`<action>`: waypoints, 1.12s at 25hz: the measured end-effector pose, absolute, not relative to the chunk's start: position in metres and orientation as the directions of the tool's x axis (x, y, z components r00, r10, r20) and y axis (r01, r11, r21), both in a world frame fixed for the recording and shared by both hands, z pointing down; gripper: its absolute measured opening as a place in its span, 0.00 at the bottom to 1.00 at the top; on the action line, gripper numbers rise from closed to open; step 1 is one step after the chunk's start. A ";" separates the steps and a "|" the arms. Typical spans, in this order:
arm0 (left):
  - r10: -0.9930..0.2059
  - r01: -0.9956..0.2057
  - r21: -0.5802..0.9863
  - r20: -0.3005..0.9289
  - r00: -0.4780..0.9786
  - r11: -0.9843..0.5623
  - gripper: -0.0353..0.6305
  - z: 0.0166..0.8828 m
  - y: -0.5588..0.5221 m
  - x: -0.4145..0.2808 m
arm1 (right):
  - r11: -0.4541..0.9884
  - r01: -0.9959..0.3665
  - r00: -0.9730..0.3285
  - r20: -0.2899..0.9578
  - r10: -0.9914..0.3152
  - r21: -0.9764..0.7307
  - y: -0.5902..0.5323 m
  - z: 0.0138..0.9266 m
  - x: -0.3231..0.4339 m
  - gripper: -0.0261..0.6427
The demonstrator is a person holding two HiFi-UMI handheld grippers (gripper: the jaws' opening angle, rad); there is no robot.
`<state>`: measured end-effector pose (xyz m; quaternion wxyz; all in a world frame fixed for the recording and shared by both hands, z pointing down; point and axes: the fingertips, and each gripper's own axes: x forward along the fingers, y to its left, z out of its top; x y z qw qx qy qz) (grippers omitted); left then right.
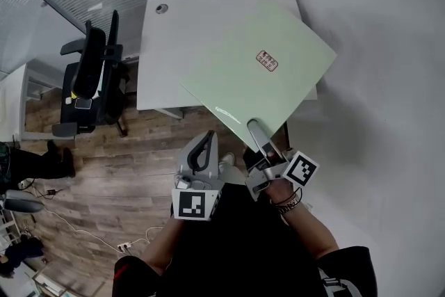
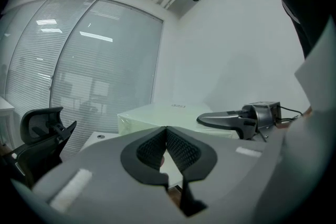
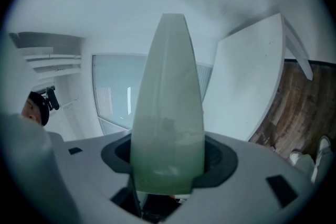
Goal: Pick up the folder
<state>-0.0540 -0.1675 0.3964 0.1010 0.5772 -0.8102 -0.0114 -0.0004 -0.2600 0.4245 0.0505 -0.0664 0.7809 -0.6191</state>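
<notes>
Green folder (image 1: 236, 73), clamped in right tool (image 1: 254, 129), spans white desk (image 1: 163, 59); chair (image 1: 90, 73) nearby.

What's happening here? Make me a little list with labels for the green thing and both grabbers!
held thing: pale green flat folder, over the white table, sticking out past its right edge
right gripper: shut on the folder's near edge
left gripper: shut, empty, beside the right one
nearby: black office chair on the wooden floor

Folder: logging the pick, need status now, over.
Right gripper shut on folder edge. Left gripper shut, empty, alongside. Folder tilted, overhanging table front. Nothing in the way.
</notes>
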 end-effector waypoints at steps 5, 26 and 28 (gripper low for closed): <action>-0.934 -0.926 0.137 0.112 -0.339 0.353 0.06 0.374 -0.160 -0.056 | 0.295 -0.022 -0.980 -0.038 -0.195 -0.955 -0.254 0.387 0.013 0.44; -0.959 -0.945 0.159 0.028 -0.283 0.284 0.06 0.349 -0.134 -0.036 | 0.354 0.104 -0.963 -0.183 -0.197 -0.929 -0.213 0.360 0.029 0.44; -0.961 -0.949 0.153 0.026 -0.276 0.276 0.06 0.350 -0.135 -0.035 | 0.354 0.102 -0.962 -0.183 -0.203 -0.930 -0.213 0.362 0.029 0.44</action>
